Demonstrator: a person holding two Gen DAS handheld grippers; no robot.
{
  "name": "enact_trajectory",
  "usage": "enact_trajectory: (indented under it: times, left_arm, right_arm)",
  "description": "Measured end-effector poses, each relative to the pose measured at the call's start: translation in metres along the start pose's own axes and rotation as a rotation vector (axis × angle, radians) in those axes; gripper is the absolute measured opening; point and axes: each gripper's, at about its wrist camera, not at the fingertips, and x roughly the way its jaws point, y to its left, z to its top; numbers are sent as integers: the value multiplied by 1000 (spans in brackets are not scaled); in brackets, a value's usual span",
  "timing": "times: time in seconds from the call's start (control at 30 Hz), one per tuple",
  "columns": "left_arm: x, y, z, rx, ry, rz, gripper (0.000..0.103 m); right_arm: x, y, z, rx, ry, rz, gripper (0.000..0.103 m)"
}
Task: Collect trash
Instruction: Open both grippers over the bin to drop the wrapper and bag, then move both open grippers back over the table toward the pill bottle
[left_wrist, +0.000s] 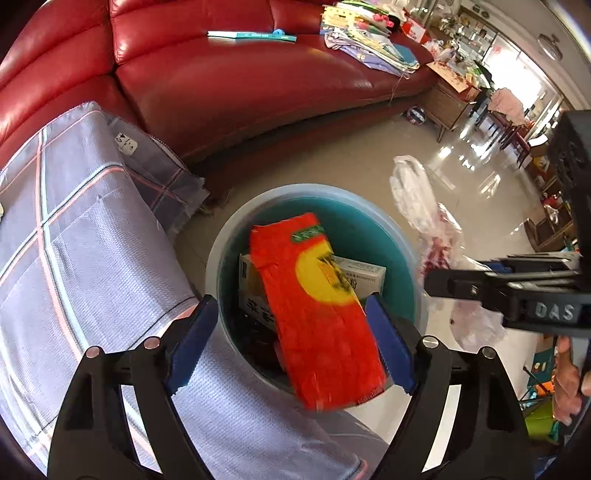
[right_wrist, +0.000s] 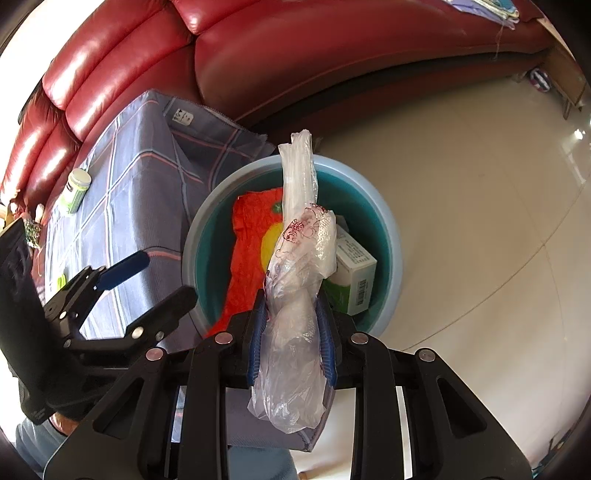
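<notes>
A light blue bin (left_wrist: 369, 206) (right_wrist: 384, 221) stands on the floor beside a cloth-covered table. An orange wrapper (left_wrist: 321, 314) (right_wrist: 245, 258) with a yellow disc leans in it over small boxes (left_wrist: 365, 275) (right_wrist: 354, 273). My left gripper (left_wrist: 291, 332) is open above the bin; the blurred wrapper lies between its blue pads, touching neither clearly. My right gripper (right_wrist: 291, 321) is shut on a clear plastic bag (right_wrist: 295, 288) with red print, held over the bin's near rim. The bag (left_wrist: 424, 218) and right gripper (left_wrist: 428, 282) also show in the left wrist view.
A grey plaid cloth (left_wrist: 74, 240) (right_wrist: 140, 177) covers the table left of the bin. A green-labelled jar (right_wrist: 75, 190) stands on it. A red leather sofa (left_wrist: 240, 81) (right_wrist: 332, 55) runs behind. Glossy tile floor (right_wrist: 480, 221) lies to the right.
</notes>
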Motion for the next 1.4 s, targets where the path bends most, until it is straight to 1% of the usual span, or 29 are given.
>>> enact_trajectory:
  times: [0.03, 0.1, 0.2, 0.27, 0.4, 0.67, 0.73, 0.77, 0.83, 0.9, 0.93, 1.0, 1.1, 1.4]
  left_arm:
    - [-2, 1, -1, 1, -1, 2, 79]
    - [-4, 3, -4, 0, 1, 11, 86]
    - [-12, 6, -8, -8, -8, 13, 87]
    - [-17, 9, -10, -11, -9, 14, 92]
    - [-28, 17, -17, -20, -24, 37, 92]
    - [-49, 45, -29, -82, -41, 49, 92]
    - [-52, 50, -32, -89, -42, 51, 92]
    - [-54, 53, -34, -94, -44, 54, 92]
    - [-56, 56, -35, -98, -46, 57, 92]
    - [-58, 59, -36, -105, -46, 58, 92]
    - [-59, 61, -37, -108, -46, 57, 92]
    - [-60, 63, -38, -112, -43, 59, 92]
    - [-62, 67, -40, -119, -40, 59, 92]
    - [-75, 72, -46, -125, -53, 57, 92]
  right_arm:
    - [1, 0, 0, -2, 2, 1, 27]
    - [3, 3, 2, -6, 4, 5, 27]
    - [4, 7, 3, -13, 4, 9, 27]
    - [3, 10, 4, -16, 3, 10, 27]
    - [4, 14, 4, -25, 6, 13, 28]
    - [12, 29, 4, -48, 26, 19, 31]
    - [14, 32, 4, -47, 28, 17, 39]
    - [14, 34, 5, -46, 26, 12, 48]
    - [13, 38, 4, -51, 19, 0, 57]
    - [12, 40, 4, -51, 15, -1, 69]
    - [12, 42, 3, -54, 11, -8, 71]
    - [12, 45, 2, -59, 12, -18, 80]
    - [10, 48, -1, -59, 7, -30, 86]
    - [0, 61, -10, -62, -2, -42, 90]
